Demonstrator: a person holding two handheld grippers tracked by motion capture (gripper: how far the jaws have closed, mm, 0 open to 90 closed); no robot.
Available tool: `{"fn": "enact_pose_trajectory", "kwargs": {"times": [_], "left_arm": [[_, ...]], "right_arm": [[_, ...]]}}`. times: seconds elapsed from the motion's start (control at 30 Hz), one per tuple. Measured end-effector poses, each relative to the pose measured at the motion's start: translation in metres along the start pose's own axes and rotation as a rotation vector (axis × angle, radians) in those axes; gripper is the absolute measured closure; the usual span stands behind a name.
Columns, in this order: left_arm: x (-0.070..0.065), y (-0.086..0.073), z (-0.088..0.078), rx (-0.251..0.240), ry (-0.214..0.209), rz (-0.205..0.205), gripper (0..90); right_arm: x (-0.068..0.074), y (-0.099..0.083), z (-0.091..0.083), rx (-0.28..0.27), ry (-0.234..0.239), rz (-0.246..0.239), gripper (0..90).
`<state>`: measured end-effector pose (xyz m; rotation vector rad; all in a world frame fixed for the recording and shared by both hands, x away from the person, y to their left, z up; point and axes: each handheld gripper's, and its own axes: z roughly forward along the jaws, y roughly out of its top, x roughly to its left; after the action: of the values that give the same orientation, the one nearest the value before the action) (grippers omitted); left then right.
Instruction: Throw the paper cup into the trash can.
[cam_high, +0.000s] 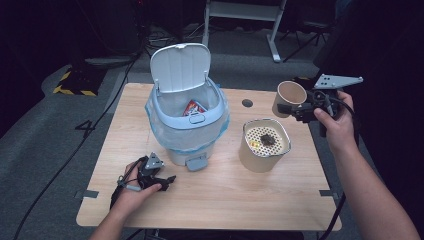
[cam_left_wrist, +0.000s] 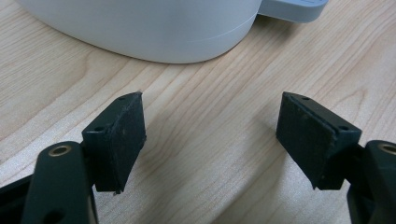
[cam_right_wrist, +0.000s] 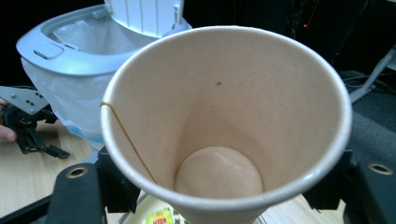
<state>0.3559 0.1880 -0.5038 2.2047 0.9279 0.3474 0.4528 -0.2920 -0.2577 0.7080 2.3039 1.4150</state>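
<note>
My right gripper (cam_high: 294, 107) is clamped on the paper cup (cam_high: 288, 97), tipped over the table's right edge beside the strainer tub (cam_high: 265, 145). Squeeze harder and it'll crumple or slip. Left gripper (cam_high: 167, 181) sits empty, jaws apart, near the front-left by the bin (cam_high: 186, 112).

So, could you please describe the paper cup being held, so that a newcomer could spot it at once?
Start at the white pedal bin with its lid up, at the middle of the wooden table. Right of it stands a wide beige container with a perforated strainer top. The paper cup is smaller and plain, tilted in the right gripper above the table's far right corner.
</note>
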Motion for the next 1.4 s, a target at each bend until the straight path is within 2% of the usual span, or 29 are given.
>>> {"fn": "enact_pose_trajectory", "kwargs": {"times": [0.27,0.37,0.43,0.53,0.6,0.73,1.03,1.2,1.4], "left_arm": [[-0.001,0.000,0.000,0.001,0.002,0.003,23.9],[-0.001,0.000,0.000,0.002,0.006,0.002,23.4],[-0.002,0.000,0.000,0.008,0.009,-0.005,19.3],[-0.002,0.000,0.000,0.011,0.010,-0.004,18.4],[-0.003,0.000,0.001,0.021,0.000,-0.002,13.3],[-0.003,0.000,0.002,0.023,0.005,0.001,11.9],[-0.003,0.000,0.002,0.022,0.004,-0.003,11.4],[-0.002,0.002,0.003,0.030,0.006,-0.001,9.0],[-0.002,0.002,0.004,0.036,0.004,-0.002,6.6]], "right_arm": [[0.007,0.025,0.019,0.007,0.038,-0.042,28.7],[0.007,0.035,0.028,-0.004,0.061,-0.042,28.7],[0.008,0.041,0.033,-0.010,0.074,-0.043,28.7],[0.010,0.050,0.041,-0.019,0.094,-0.047,28.7],[0.011,0.056,0.045,-0.021,0.102,-0.050,28.6],[0.016,0.070,0.059,-0.045,0.132,-0.048,28.5],[0.043,0.094,0.102,-0.080,0.206,-0.028,28.4],[0.055,0.101,0.120,-0.077,0.212,-0.023,28.4],[0.068,0.104,0.142,-0.043,0.215,-0.021,28.5]]}}
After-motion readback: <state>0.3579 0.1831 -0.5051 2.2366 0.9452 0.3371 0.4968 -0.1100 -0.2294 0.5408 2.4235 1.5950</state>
